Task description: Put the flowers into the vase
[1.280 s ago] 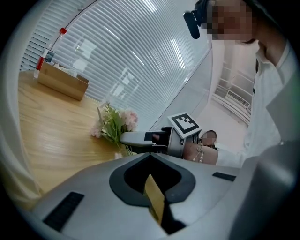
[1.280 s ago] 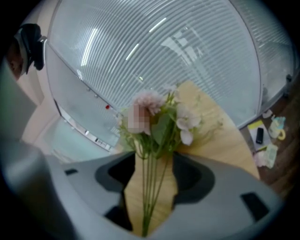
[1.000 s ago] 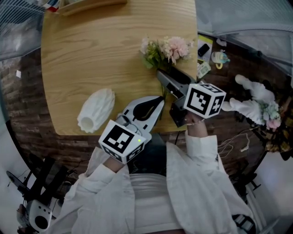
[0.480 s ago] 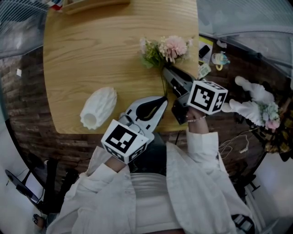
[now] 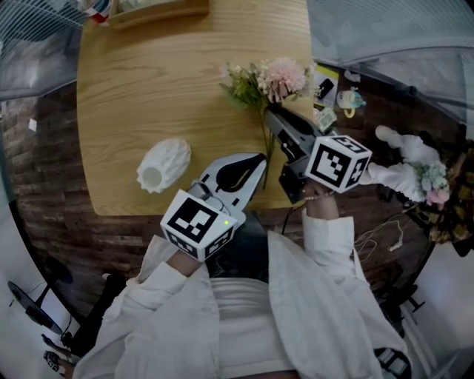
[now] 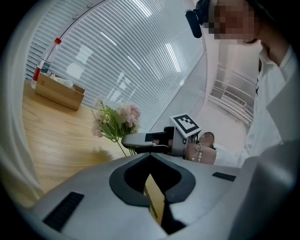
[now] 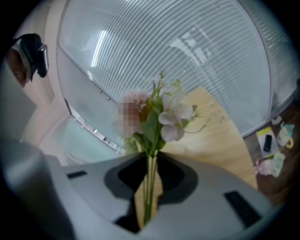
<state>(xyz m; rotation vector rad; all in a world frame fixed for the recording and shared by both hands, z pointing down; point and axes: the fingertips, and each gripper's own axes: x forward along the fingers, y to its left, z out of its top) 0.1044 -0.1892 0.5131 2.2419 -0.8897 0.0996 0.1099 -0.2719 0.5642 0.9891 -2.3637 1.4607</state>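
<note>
Flowers [image 5: 275, 78], a pink-and-white artificial bunch with green leaves, are pinched by their thin green stems in the right gripper [image 5: 272, 120], whose jaws have just been closing onto them. The blooms hang just above the light wooden table [image 5: 163, 81]. Beside it, the left gripper [image 5: 259, 158] rests at the near edge, jaws together and empty. Left of that, a white ribbed vase [image 5: 164, 166] lies on its side. A shallow wooden box [image 5: 159, 11] sits at the far edge.

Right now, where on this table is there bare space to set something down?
The wide middle of the table, between the wooden tray at the far edge, the vase and the flowers, is bare. The near right edge is crowded.
</note>
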